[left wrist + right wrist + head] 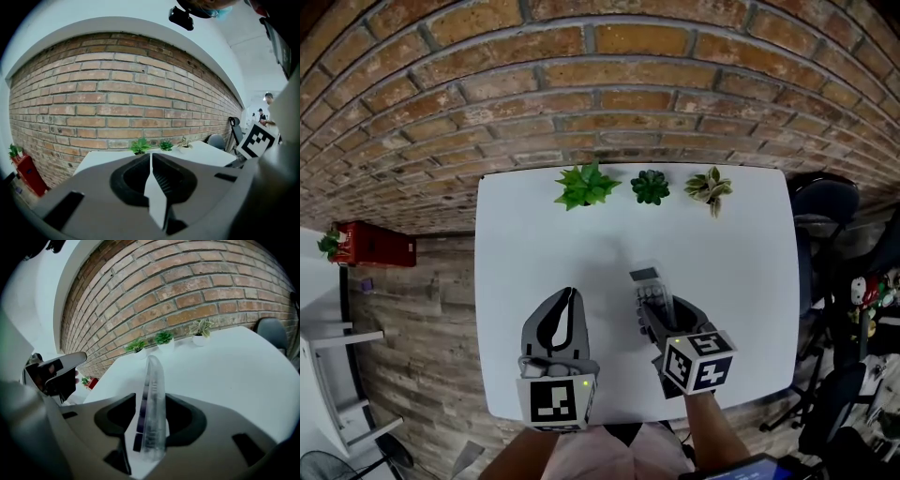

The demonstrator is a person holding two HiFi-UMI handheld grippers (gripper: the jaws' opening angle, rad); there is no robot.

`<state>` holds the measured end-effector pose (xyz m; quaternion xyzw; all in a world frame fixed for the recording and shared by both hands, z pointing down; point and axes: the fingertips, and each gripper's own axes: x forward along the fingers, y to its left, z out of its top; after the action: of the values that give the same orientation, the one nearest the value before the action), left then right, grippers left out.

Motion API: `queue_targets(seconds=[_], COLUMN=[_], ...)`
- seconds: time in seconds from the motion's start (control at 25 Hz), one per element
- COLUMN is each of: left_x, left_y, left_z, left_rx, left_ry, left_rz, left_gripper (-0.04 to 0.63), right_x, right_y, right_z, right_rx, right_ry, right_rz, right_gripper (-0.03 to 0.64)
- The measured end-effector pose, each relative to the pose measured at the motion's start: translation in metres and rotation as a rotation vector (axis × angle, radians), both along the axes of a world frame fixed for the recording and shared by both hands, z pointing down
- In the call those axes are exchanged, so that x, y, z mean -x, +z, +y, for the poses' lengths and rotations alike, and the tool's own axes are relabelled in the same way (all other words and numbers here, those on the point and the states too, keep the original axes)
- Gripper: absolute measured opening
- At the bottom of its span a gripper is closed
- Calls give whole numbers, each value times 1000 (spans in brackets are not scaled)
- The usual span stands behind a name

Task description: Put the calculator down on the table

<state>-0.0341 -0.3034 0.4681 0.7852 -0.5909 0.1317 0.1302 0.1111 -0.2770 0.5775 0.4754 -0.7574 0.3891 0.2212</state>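
Grey plastic formed both tools nearest the person: the left hand-held gripper [561, 319] hung just to the left of the calculator [647, 281], clenched on nothing, its jaws meeting along one line in the left gripper view. The right hand-held gripper [664, 317] pointed down at a slant with the calculator between its jaws. In the right gripper view the calculator [152, 404] stood on edge, keys facing the left jaw. It leaned toward the right jaw, and the left pad seemed to stand slightly off it, so the grasp looked loosened rather than tight. The calculator's far end lay low over the white tabletop [534, 244], near its middle; whether it touched the surface could not be told. Doing the step well would probably mean lowering the near end until the calculator's back lay flat, and only then spreading the jaws wide. The gripper should then draw straight back along its own line, so that neither pad dragged or flipped the light case. The idle left gripper was best kept where it was, beside the calculator. Well beyond the calculator three small potted plants [650, 186] lined the far edge, and past them rose the brick wall [600, 94].
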Motion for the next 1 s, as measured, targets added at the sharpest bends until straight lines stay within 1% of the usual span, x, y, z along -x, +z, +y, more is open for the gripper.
queue_targets(seconds=[0.12, 0.2, 0.32, 0.44, 0.56, 0.76, 1.0], left_x=[-2, -3, -4, -8, -9, -11, -14], left_y=[-2, -4, -1, -5, -5, -6, -10], left_z=[-2, -3, -3, -5, -6, -7, -5], left_rx=[-6, -11, -3, -13, -13, -16, -26], left_ry=[4, 4, 12, 3, 7, 10, 14], left_rz=[5, 12, 4, 28, 25, 23, 22], left_gripper=[21, 21, 21, 21, 21, 21, 21], right_x=[-1, -1, -3, -6, -9, -16, -23], right_y=[1, 1, 3, 6, 8, 10, 8], right_z=[0, 0, 1, 1, 0, -1, -2], right_rx=[-4, -10, -11, -7, -8, -12, -27], right_ry=[-9, -12, -20, -24, -18, -7, 14], right_rz=[21, 36, 60, 84, 102, 139, 152], right_gripper=[205, 231, 244, 266, 283, 346, 373])
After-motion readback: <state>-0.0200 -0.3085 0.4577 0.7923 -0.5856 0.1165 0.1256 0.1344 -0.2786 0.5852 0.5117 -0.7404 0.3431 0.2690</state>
